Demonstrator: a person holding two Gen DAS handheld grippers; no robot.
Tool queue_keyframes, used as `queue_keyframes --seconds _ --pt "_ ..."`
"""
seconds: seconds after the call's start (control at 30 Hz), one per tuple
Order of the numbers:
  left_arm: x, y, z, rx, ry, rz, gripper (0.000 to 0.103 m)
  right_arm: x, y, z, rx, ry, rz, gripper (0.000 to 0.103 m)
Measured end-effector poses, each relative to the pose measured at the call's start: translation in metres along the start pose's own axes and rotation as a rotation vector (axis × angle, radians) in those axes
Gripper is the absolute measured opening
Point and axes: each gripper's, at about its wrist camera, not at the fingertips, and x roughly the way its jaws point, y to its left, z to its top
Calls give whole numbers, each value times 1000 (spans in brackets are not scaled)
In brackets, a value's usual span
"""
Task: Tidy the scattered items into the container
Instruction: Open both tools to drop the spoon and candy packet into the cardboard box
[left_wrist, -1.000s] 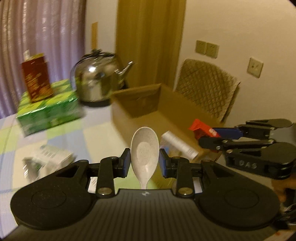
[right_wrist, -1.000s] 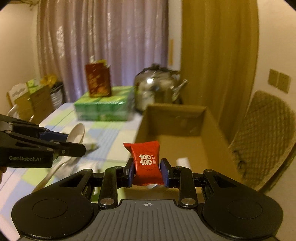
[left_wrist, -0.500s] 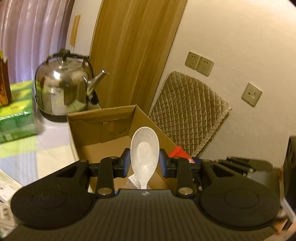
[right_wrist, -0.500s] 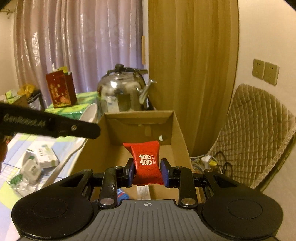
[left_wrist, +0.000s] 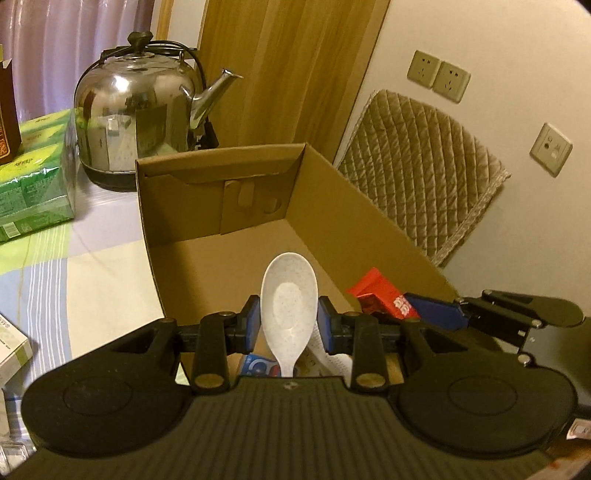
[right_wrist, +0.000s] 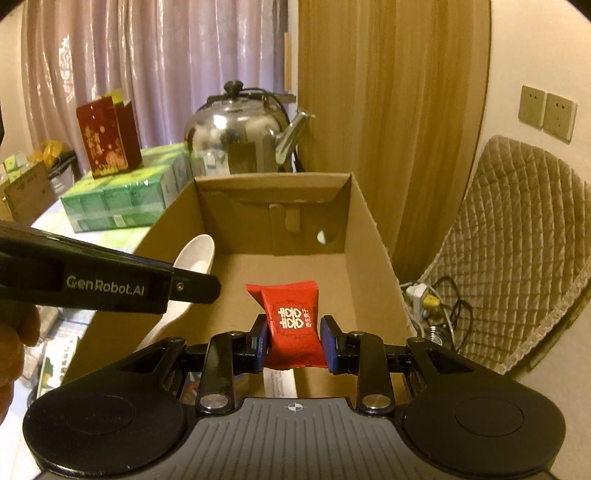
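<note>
Both grippers have advanced over the cardboard box (right_wrist: 373, 236), left gripper (left_wrist: 289, 326) pinching the spoon (left_wrist: 289, 306), right gripper (right_wrist: 294, 341) the red packet (right_wrist: 291, 317).

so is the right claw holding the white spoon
No, the right claw is shut on a red packet; the white spoon sits in the left claw.

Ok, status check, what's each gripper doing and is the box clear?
Left gripper shut on white speckled plastic spoon. Right gripper shut on red foil snack packet. Both over open brown cardboard box. Nothing in the way.
</note>
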Motion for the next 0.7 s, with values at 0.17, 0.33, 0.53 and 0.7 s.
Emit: queue_keyframes --seconds 0.17,0.33,0.53,0.7 --pt "4 0 -2 4 11 6 25 6 0 -4 -7 18 -2 27" --pt "1 0 -1 12 7 13 25 8 -1 -6 -5 26 -2 27" --pt "-23 4 -3 4 -34 19 25 7 2 -7 -10 28 5 27" --pt "-48 12 -10 -26 -62 28 28 7 9 -8 -18 33 24 28"
